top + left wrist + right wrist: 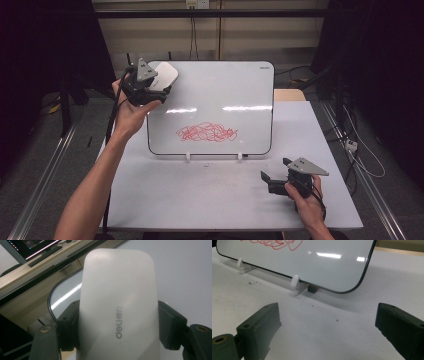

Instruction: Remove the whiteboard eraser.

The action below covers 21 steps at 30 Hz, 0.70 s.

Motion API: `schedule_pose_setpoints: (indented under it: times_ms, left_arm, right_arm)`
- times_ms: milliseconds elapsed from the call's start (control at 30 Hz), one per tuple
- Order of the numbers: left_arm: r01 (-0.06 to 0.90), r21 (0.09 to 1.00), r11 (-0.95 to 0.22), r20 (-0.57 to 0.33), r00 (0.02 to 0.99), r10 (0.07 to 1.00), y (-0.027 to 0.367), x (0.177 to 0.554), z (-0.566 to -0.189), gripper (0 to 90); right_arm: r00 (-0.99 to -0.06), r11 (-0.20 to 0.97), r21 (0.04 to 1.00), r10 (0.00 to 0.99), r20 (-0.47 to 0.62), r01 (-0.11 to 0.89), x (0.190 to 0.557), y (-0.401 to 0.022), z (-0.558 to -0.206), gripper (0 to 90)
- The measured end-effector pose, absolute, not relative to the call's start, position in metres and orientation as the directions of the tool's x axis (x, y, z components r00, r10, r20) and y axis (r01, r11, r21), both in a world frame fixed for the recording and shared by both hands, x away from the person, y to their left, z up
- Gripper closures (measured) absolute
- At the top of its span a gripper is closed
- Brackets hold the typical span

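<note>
A whiteboard (220, 85) leans upright on two small white stands, with a red scribble (206, 132) low on its face. My left gripper (159, 86) is raised at the board's upper left corner, shut on a white eraser (165, 75). In the left gripper view the eraser (120, 305) carries a grey "deli" logo and both black jaws press its sides. My right gripper (276, 169) rests low on the table in front of the board's lower right corner, open with nothing between its jaws. Its own view shows the board's lower edge (317, 267) and part of the red scribble (274, 243).
The white table (200, 195) spreads out in front of the board. One white stand (295, 285) props the board's edge close to the right gripper. A desk with a monitor (27, 247) lies beyond the eraser. Metal rails run along both sides of the table.
</note>
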State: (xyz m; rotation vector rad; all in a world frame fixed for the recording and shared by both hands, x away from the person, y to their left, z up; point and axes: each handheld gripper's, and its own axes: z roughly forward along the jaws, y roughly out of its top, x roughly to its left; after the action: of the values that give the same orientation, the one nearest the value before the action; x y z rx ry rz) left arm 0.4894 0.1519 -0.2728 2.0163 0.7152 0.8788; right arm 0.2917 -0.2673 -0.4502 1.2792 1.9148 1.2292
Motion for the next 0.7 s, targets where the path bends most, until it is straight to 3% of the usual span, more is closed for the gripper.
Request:
schedule_pose_setpoints:
  times_ms: [700]
  left_arm:
    - [0.189,0.851,-0.489,0.29,0.608,0.739,0.162,0.467,-0.295,30.9]
  right_arm:
    - [-0.422,0.145,0.893,0.905,0.053,0.425,0.29,-0.266,-0.45,5.7]
